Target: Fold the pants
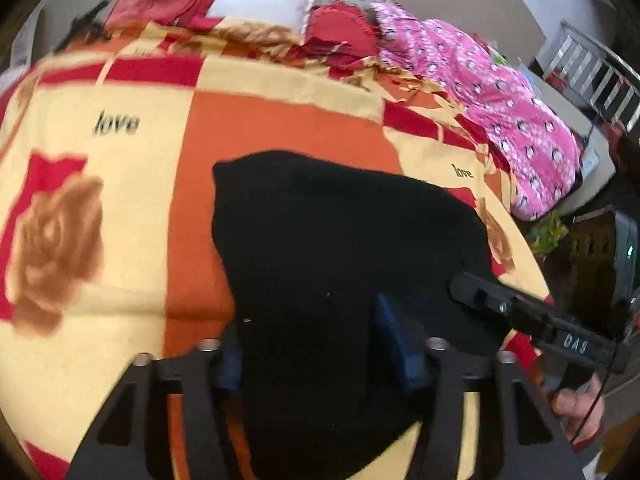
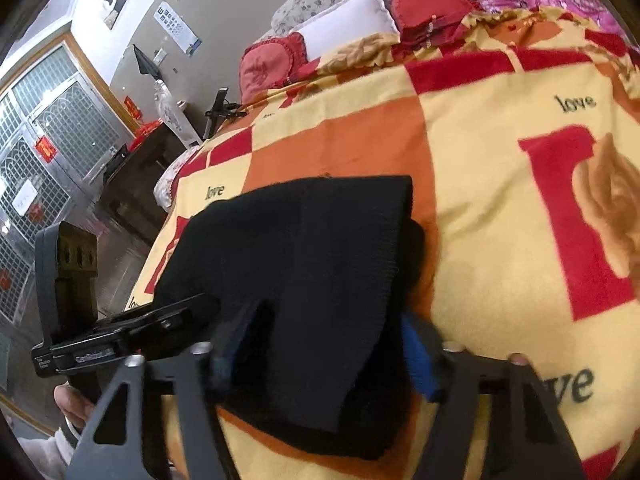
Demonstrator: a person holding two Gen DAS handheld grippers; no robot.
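On my left side, my left gripper (image 1: 320, 344) has its blue-padded fingers standing apart with the near edge of the black pants (image 1: 340, 248) lying between them; the cloth fills the gap, but I cannot tell whether the pads bite on it or merely straddle it. The pants rest on the patterned blanket (image 1: 100, 200) straight ahead of this gripper and reach away from it toward the pillows.

From the right wrist view, my right gripper (image 2: 320, 356) is in the same pose: fingers wide, the garment's near edge between them, grip uncertain. My left tool shows just beyond its left finger, so both grippers sit side by side at the same near edge.

I judge the folding well advanced: the pants are already a short, thick, layered bundle, with a ribbed band lying on top in the right view. Probably one last fold or a tidy-up is left.

The bundle's long axis runs away from me toward the head of the bed, its far end squared off and lying flat on the blanket.
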